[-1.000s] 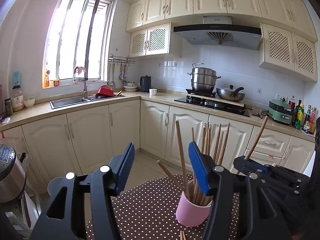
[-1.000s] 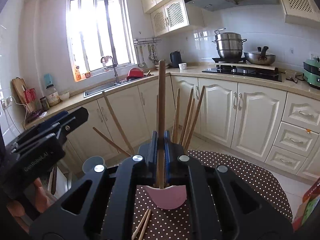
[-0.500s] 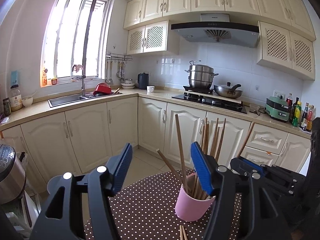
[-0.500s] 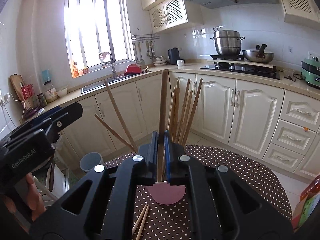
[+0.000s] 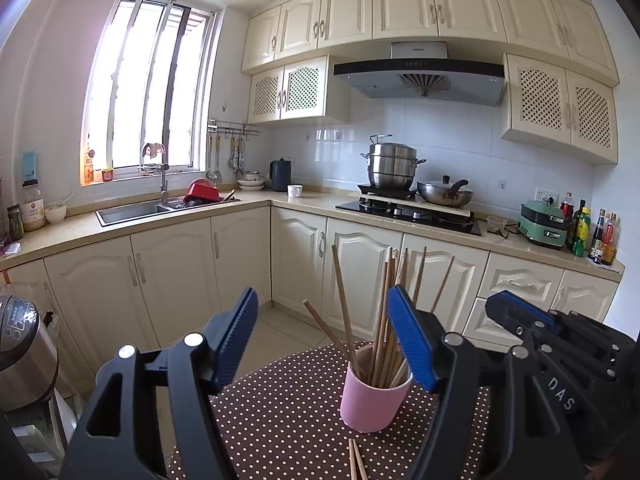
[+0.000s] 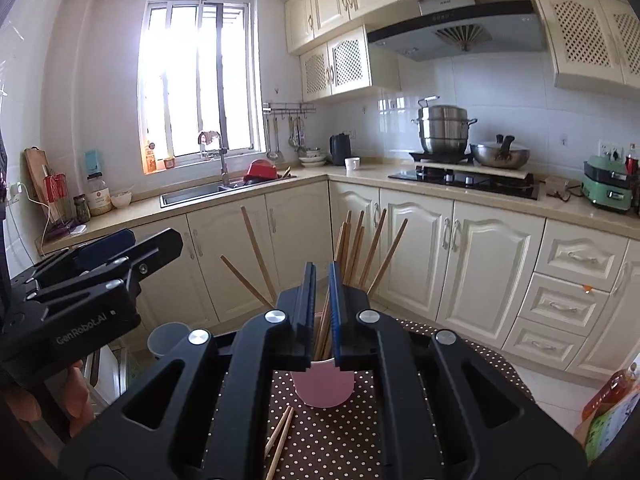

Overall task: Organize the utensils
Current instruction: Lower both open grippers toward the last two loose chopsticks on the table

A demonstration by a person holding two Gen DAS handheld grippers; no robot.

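Observation:
A pink cup (image 5: 376, 398) holds several wooden chopsticks (image 5: 382, 320) and stands on a brown polka-dot table (image 5: 280, 420). It also shows in the right wrist view (image 6: 323, 386). My left gripper (image 5: 322, 344) is open and empty, hovering above and just left of the cup. My right gripper (image 6: 322, 312) is right above the cup, its jaws parted by a narrow gap with nothing gripped; the chopsticks (image 6: 356, 244) stand behind it. A loose pair of chopsticks (image 6: 280, 436) lies on the table in front of the cup.
The right gripper's body (image 5: 560, 344) is close at the right in the left wrist view. A rice cooker (image 5: 20, 348) stands left of the table. A bottle and packet (image 6: 612, 404) sit at the table's right edge. Kitchen cabinets and counter lie beyond.
My right gripper lowered a chopstick into the pink cup and then let it go; its jaws have parted slightly. The left gripper stayed open and shifted only a little.

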